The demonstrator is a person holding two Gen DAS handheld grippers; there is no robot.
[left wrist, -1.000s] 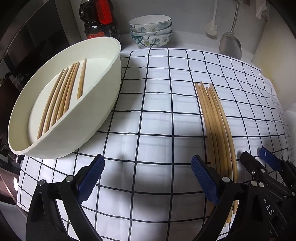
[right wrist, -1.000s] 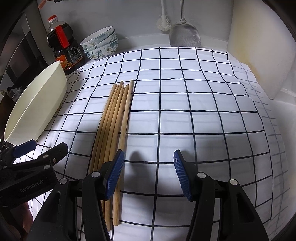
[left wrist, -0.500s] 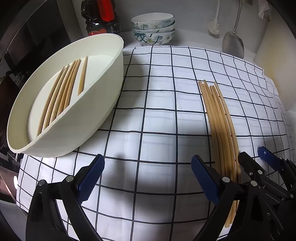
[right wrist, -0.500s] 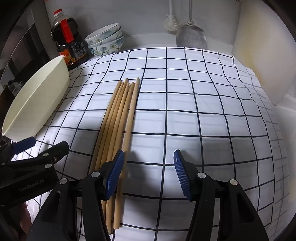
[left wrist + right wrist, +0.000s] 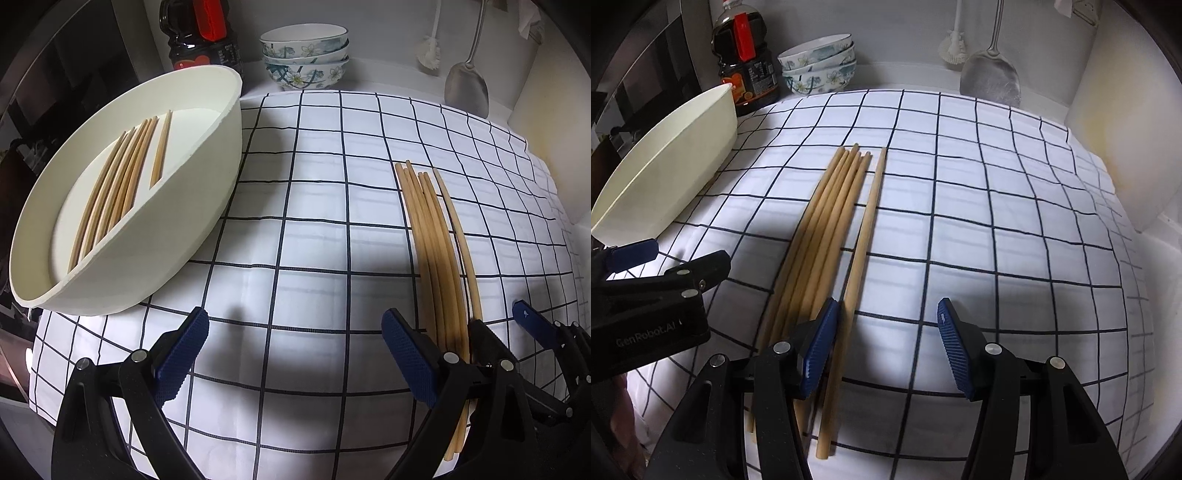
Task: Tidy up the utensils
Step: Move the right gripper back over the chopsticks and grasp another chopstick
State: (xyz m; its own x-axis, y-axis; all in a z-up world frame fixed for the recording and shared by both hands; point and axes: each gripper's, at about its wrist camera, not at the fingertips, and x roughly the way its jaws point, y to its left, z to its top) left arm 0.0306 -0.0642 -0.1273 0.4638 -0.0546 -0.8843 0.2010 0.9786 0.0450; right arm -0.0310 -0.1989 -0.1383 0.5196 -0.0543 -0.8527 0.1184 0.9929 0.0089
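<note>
Several wooden chopsticks lie in a bundle on the checked cloth. One chopstick lies slightly apart on the bundle's right side. My right gripper is open low over the cloth. That single chopstick runs between its jaws, right beside the left pad. My left gripper is open over bare cloth with nothing between its fingers. To its left is the cream oval tray, with several chopsticks lying in it. In the left wrist view the bundle lies at right, and the right gripper straddles its near end.
A dark sauce bottle and stacked floral bowls stand at the back left. A metal spatula and a brush hang on the back wall. A pale wall panel bounds the right side.
The rightmost chopstick has come a little away from the bundle and now lies inside the right gripper's jaws. The right gripper rolled slightly. The left gripper has stayed put.
</note>
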